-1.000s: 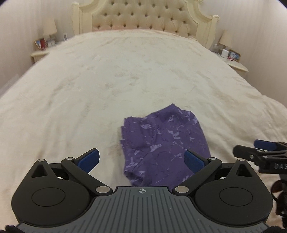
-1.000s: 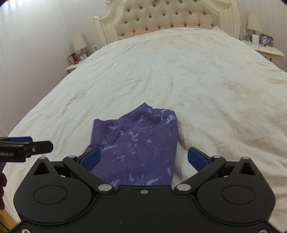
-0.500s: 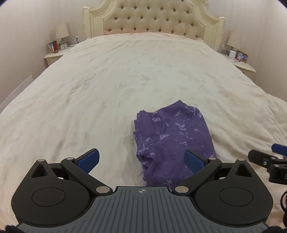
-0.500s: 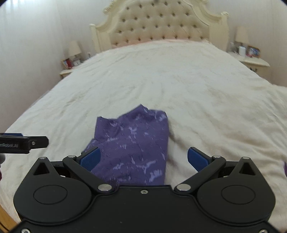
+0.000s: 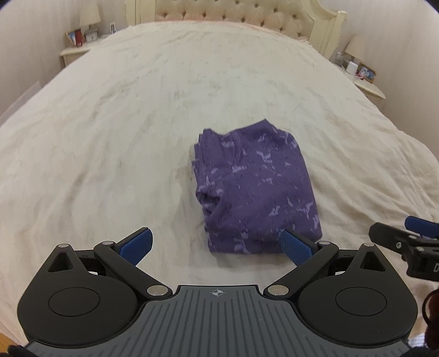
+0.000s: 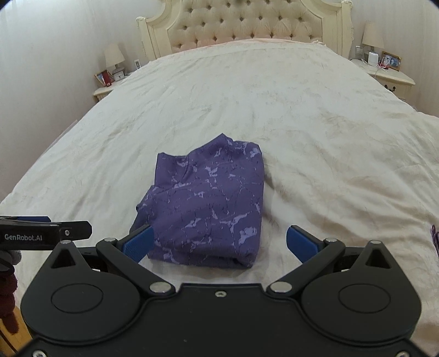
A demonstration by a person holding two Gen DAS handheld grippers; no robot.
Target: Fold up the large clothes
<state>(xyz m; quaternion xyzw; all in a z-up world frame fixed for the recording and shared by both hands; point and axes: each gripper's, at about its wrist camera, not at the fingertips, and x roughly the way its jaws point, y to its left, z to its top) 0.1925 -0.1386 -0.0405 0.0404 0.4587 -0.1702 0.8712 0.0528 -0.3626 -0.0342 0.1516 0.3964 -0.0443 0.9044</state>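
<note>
The purple garment (image 6: 208, 208) lies folded in a compact bundle on the bed (image 6: 315, 123), just ahead of both claws. The left claw (image 5: 216, 244) has its 2 blue pads wide apart and holds nothing; the garment sits ahead of it, toward its right pad. The right claw (image 6: 219, 241) is also spread apart and empty, with the garment ahead, toward its left pad. Neither claw touches the cloth.

Beyond the garment the cream bedcover is wrinkled, and far ahead stands a tufted headboard (image 6: 247, 24). A nightstand (image 6: 105, 92) with a lamp (image 6: 114, 56) stands far to the left, another nightstand (image 6: 389, 75) far to the right.

The near edge of the garment is partly hidden behind the pads. At the right border of the right view, a small purple piece (image 6: 434, 236) is cut off and cannot be identified. The left view is slightly blurred.
</note>
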